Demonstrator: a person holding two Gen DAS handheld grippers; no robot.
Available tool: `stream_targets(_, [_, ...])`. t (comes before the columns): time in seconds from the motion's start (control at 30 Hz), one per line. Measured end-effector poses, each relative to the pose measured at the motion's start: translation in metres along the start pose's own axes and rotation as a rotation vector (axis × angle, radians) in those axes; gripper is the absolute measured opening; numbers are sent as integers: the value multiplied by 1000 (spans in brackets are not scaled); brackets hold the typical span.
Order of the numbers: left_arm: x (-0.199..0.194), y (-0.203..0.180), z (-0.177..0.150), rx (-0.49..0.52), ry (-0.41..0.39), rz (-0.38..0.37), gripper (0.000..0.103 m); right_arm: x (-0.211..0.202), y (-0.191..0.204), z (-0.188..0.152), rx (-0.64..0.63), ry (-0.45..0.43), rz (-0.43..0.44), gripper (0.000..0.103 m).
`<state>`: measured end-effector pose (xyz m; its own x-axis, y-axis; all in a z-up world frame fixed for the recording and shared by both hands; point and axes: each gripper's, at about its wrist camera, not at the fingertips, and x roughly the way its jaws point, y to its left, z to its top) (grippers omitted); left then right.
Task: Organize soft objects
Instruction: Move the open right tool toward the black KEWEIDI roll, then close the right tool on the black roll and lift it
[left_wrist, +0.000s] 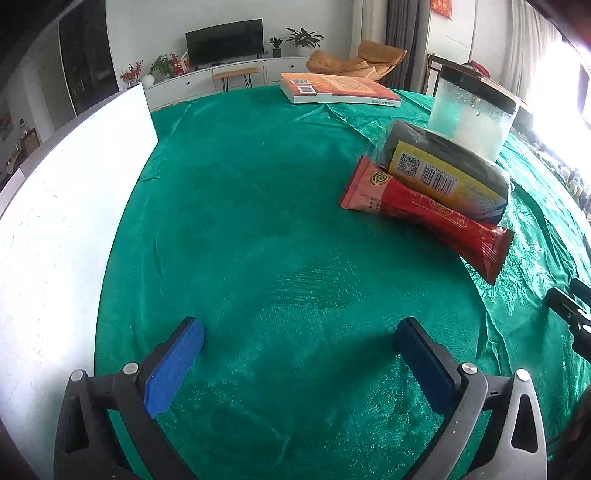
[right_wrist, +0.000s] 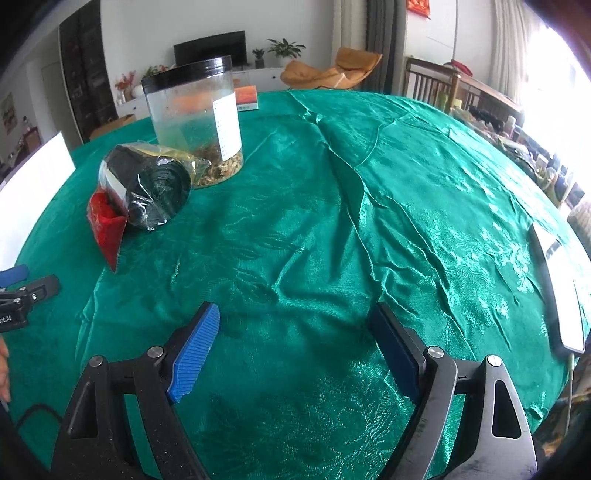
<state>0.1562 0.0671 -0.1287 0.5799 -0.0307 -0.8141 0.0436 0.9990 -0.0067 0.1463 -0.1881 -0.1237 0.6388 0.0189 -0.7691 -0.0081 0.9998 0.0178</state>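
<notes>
Near, over green satin tablecloth (left_wrist: 258, 221): left gripper (left_wrist: 299, 332) and right gripper (right_wrist: 293, 321), both with blue pads wide apart, holding nothing. Farther right, one red foil snack packet (left_wrist: 424, 214), touching one black roll in clear wrap (left_wrist: 447, 162) with yellow barcode label, writing too small to read. Behind, one clear plastic jar with black lid (right_wrist: 195, 118), contents hard to make out. Far: one orange book (left_wrist: 336, 88). Left: white board (left_wrist: 66, 206), cut off.

A green-clothed table (left_wrist: 258, 206) carries a book (left_wrist: 336, 88), jar (right_wrist: 195, 118), red packet (left_wrist: 424, 218) and black roll (right_wrist: 151, 184).
</notes>
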Motion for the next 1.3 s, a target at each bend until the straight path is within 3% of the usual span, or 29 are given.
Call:
stream_targets(0.53, [1, 0, 0, 0, 0, 0, 103, -1, 4, 2, -3, 19, -2, 90])
stream_targets(0.7, [0, 0, 0, 0, 0, 0, 103, 6, 11, 22, 26, 135, -19, 90])
stream_targets(0.83, [0, 0, 0, 0, 0, 0, 103, 17, 30, 44, 48, 115, 64, 89])
stream_targets(0.97, [0, 0, 0, 0, 0, 0, 103, 35, 51, 60, 76, 116, 78, 89])
stream_targets(1.0, [1, 0, 0, 0, 0, 0, 103, 35, 60, 62, 57, 110, 108, 89])
stream_targets(1.1, [0, 0, 0, 0, 0, 0, 103, 24, 84, 61, -24, 81, 333, 88])
stream_targets(1.2, [0, 0, 0, 0, 0, 0, 103, 3, 85, 53, -69, 14, 330, 89])
stream_targets(1.3, [0, 0, 0, 0, 0, 0, 103, -14, 76, 48, -97, -47, 272, 89])
